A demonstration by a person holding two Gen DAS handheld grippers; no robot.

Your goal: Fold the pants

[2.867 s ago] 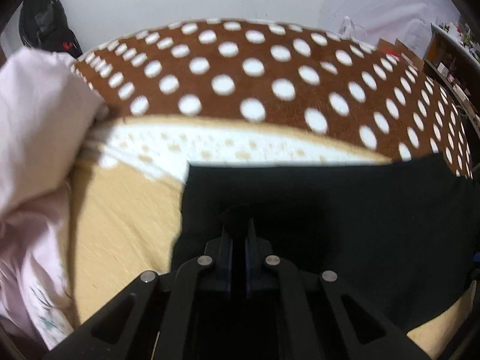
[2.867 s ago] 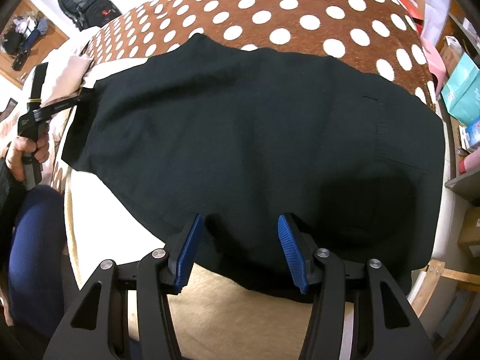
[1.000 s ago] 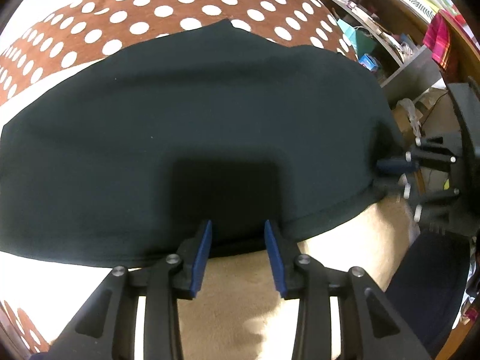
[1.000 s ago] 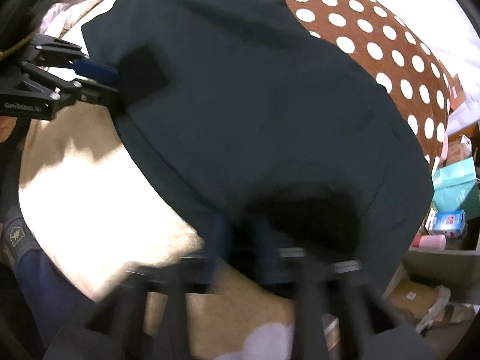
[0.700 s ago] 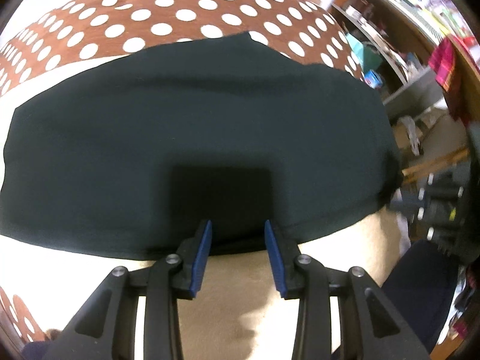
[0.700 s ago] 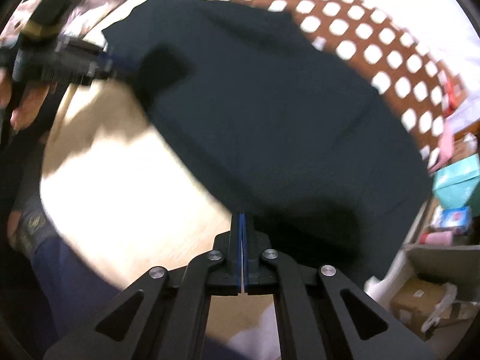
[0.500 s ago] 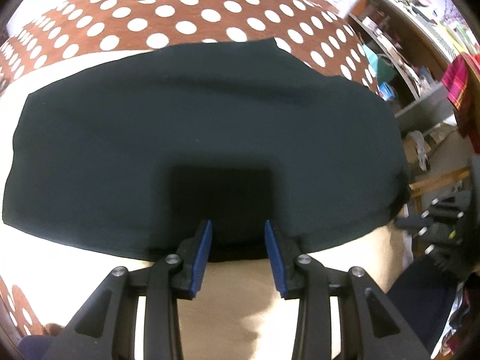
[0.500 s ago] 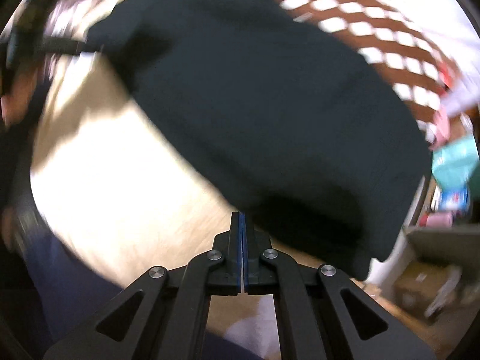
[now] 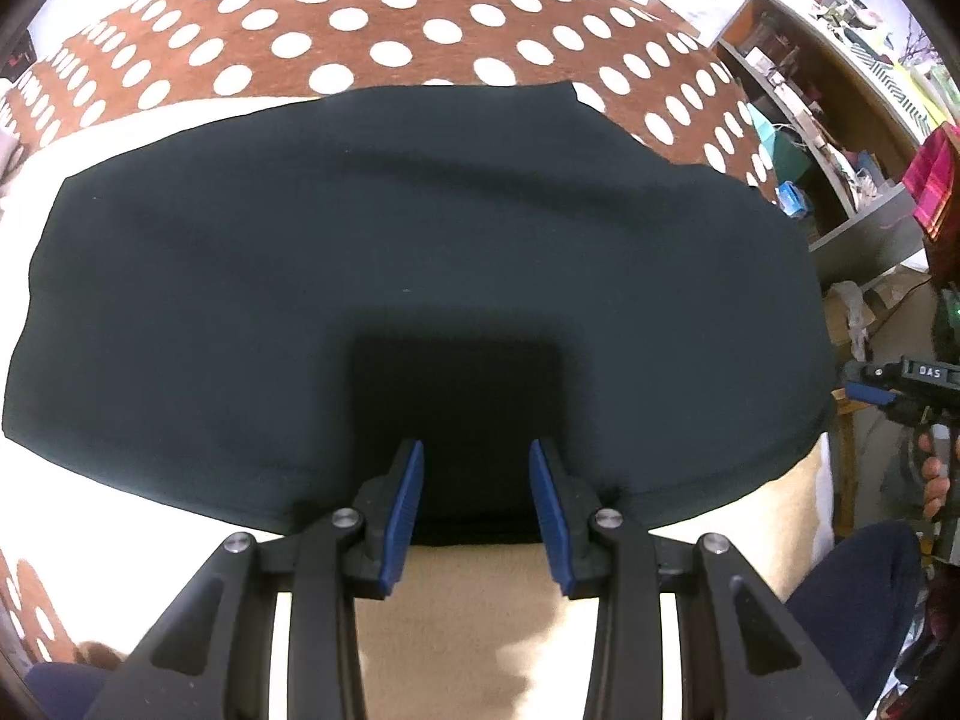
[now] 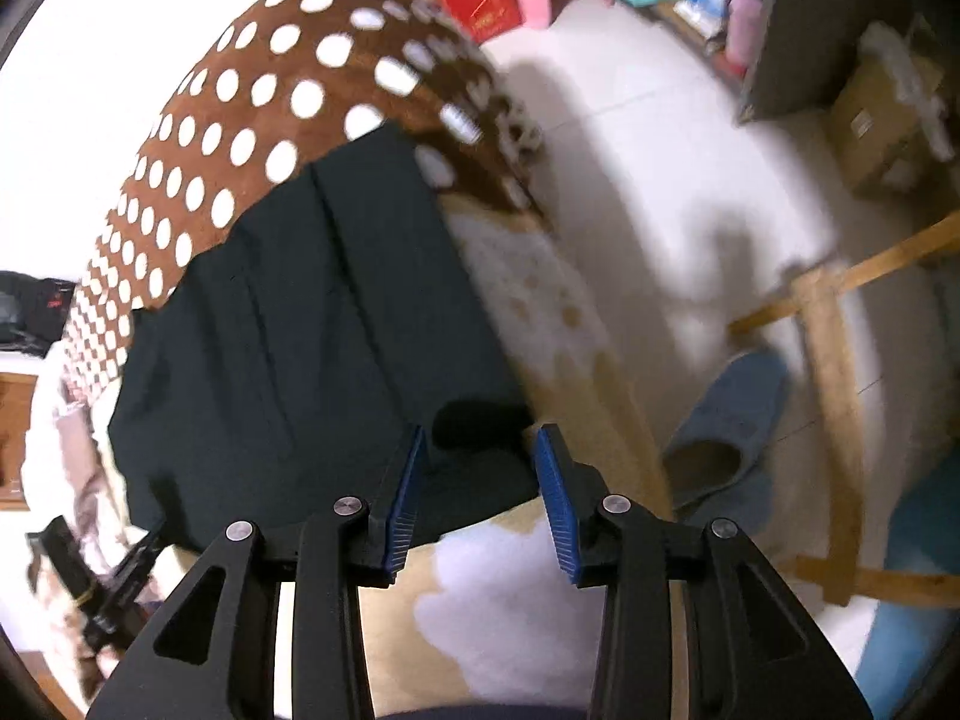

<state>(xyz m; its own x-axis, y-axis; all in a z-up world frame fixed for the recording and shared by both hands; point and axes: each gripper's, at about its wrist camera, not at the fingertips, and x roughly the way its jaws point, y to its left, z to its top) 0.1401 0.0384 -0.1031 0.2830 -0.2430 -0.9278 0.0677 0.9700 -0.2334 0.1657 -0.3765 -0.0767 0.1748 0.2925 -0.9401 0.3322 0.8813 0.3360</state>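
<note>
From the left wrist camera, the left gripper (image 9: 477,498) is hovering with its blue fingers (image 9: 403,510) spread wide and holding nothing, poised just over the near edge of the black pants (image 9: 420,276). The pants are lying flat as a broad folded rectangle across a tan and white blanket (image 9: 474,600), with a brown polka-dot blanket (image 9: 372,24) behind them. At the far right edge, the right gripper (image 9: 870,390) is sitting just beside the pants' end. From the right wrist camera, which is somewhat blurred, the right gripper (image 10: 480,492) is gaping open and empty above the pants' (image 10: 300,330) corner by the bed's edge, with a blue slipper (image 10: 726,426) on the floor beyond. The cloth looks soft, light and limp, so it will likely sag unless pinched at the hems or corners through all layers. Compared with half a second earlier, the right fingers, then pressed shut, are now parted, and that camera has swung toward the floor; the left gripper is staying open.
</note>
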